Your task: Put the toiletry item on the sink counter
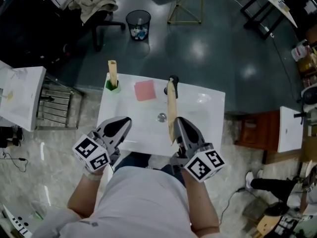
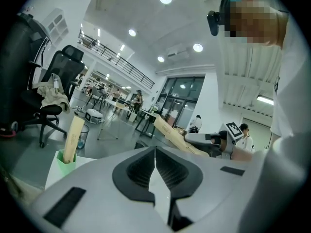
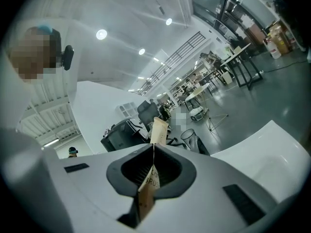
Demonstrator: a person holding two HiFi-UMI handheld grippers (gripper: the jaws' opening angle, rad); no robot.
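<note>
Right tool (image 1: 178, 123): my right tool is clamped on the long brown paper box (image 1: 171, 108); in the right gripper view (image 3: 153, 152) its jaws pinch the box (image 3: 158, 131) edge-on, with print showing between them.
Box and tool: the jaws hold the box in its lower part, so most of its length sticks out past the tips and a short end pokes back toward me.
Box over the table: it is above the white table (image 1: 208, 118), over the right part of the basin, running from the near edge toward the black tap (image 1: 173, 79) at the far edge. I cannot tell whether it touches anything below.
Left tool (image 1: 125, 123): closed on nothing; in the left gripper view (image 2: 155, 152) the jaws meet with no thing between them. It hangs at the near left corner of the table, well apart from the box.
Far left corner: a green holder (image 1: 113, 86) stands upright with a second brown box (image 1: 112, 71) in it.
Far edge: a pink square (image 1: 145, 90) lies flat between the holder and the tap.
Basin: the drain (image 1: 161, 117) sits just left of the held box.
Left gripper view: the held box (image 2: 172, 137) slants up from my right tool (image 2: 214, 142).
</note>
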